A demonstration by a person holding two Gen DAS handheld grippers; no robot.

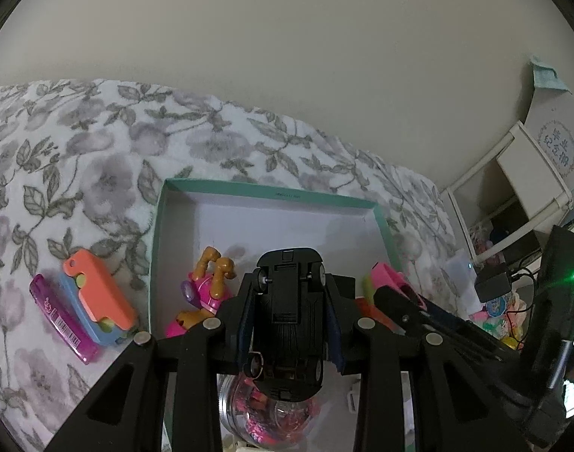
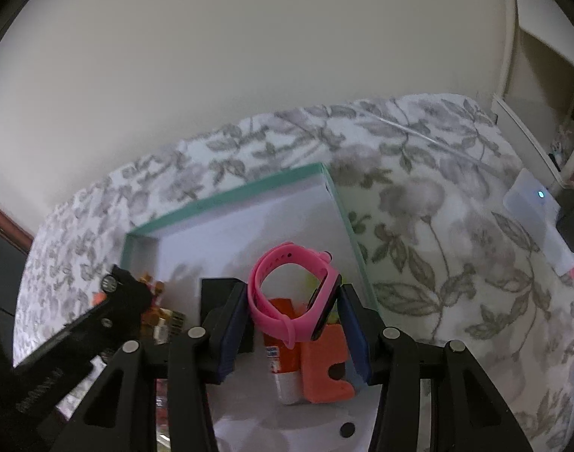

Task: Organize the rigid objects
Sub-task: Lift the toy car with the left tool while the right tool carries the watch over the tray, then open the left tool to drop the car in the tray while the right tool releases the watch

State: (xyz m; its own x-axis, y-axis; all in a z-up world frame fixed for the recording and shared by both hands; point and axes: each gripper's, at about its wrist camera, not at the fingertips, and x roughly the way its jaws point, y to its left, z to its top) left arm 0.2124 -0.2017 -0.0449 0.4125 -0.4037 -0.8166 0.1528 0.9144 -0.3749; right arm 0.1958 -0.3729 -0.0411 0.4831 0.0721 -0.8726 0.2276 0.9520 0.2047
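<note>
My left gripper (image 1: 290, 282) is shut on a black toy car (image 1: 288, 316), held underside up above the teal-rimmed white box (image 1: 268, 190). My right gripper (image 2: 292, 293) is shut on a pink wristband watch (image 2: 287, 297), held over the same box (image 2: 226, 197). In the box lie a pink and brown toy figure (image 1: 206, 290), a clear round jar of pink bits (image 1: 264, 410), an orange tube (image 2: 283, 342) and an orange block (image 2: 324, 369). The right gripper and pink band also show at the right of the left wrist view (image 1: 386, 277).
The box sits on a grey floral blanket (image 1: 79, 158). Left of the box lie an orange and blue toy (image 1: 98, 293) and a purple case (image 1: 61, 320). A white shelf unit (image 1: 527, 180) and a white device with a blue light (image 2: 531, 203) stand at the right.
</note>
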